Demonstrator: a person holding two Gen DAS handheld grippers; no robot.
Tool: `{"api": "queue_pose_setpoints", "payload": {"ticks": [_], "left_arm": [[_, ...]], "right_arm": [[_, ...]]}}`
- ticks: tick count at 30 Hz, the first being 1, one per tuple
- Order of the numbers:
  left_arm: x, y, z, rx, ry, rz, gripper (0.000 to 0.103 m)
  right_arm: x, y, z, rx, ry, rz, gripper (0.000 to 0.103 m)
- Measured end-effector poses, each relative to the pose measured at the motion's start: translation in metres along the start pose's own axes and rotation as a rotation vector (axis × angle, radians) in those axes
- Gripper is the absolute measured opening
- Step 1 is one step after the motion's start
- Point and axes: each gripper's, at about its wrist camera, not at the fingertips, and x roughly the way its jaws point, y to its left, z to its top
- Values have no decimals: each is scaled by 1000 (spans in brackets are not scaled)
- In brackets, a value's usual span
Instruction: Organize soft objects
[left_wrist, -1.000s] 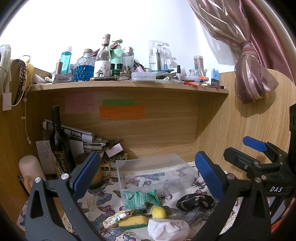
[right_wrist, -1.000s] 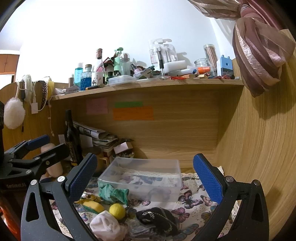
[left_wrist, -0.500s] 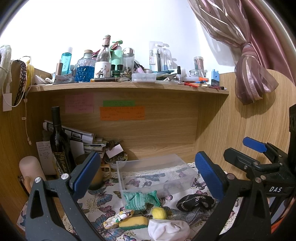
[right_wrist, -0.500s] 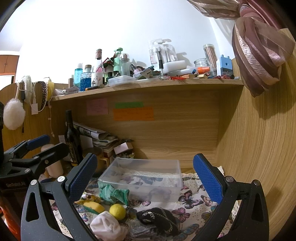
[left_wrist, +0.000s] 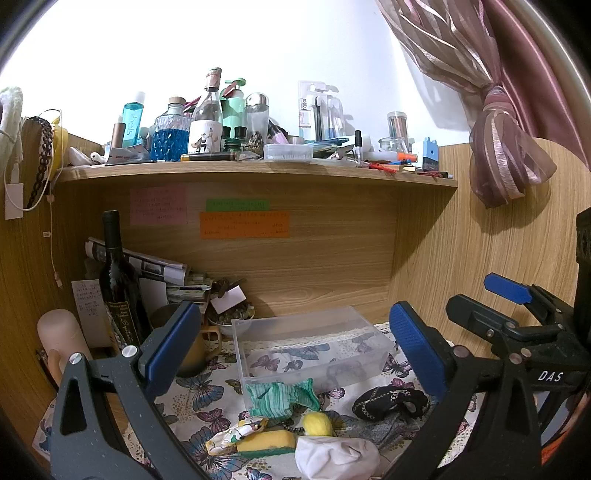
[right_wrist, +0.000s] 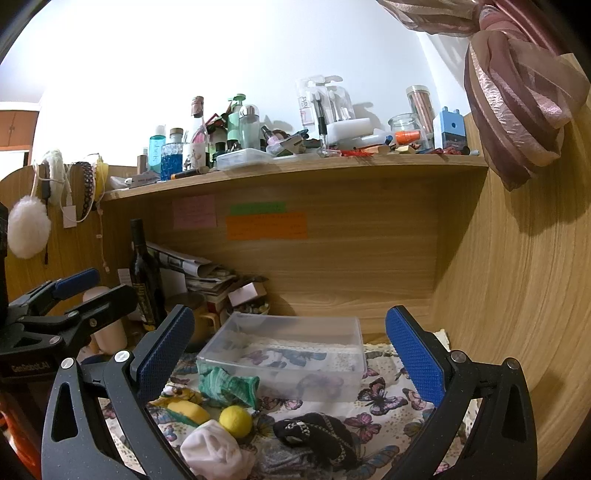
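Note:
A clear plastic box (left_wrist: 373, 334) (right_wrist: 354, 332) stands empty on a butterfly-print cloth (left_wrist: 207, 413). In front of it lie soft items: a green striped cloth (left_wrist: 282, 395) (right_wrist: 229, 386), a yellow ball (left_wrist: 317, 424) (right_wrist: 235, 421), a yellow-green sponge (left_wrist: 266, 441) (right_wrist: 186, 409), a white sock bundle (left_wrist: 334, 458) (right_wrist: 214, 452), a black patterned cloth (left_wrist: 388, 398) (right_wrist: 314, 432) and a floral fabric piece (left_wrist: 236, 432). My left gripper (left_wrist: 295, 350) is open and empty above them. My right gripper (right_wrist: 288, 354) is open and empty too.
A dark wine bottle (left_wrist: 116, 288), papers and a mug (left_wrist: 195, 350) stand at the back left. A shelf (left_wrist: 258, 171) crowded with bottles hangs above. Wooden panels close the back and right side. A curtain (left_wrist: 498, 147) hangs at the right.

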Motion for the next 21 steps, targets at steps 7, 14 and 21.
{"api": "queue_pose_setpoints", "payload": {"ticks": [7,14,21], "left_arm": [[13,8,-12,-13,64,-4,103],[40,26,-45,-47,213,27,103],[66,45,-83,-71,374,46,103]], "right_arm": [[9,-3,-7,5,45,-6,103],[31,-12,-30,19,154,-5,103],[51,-22,-63,18,286,-13,103]]}}
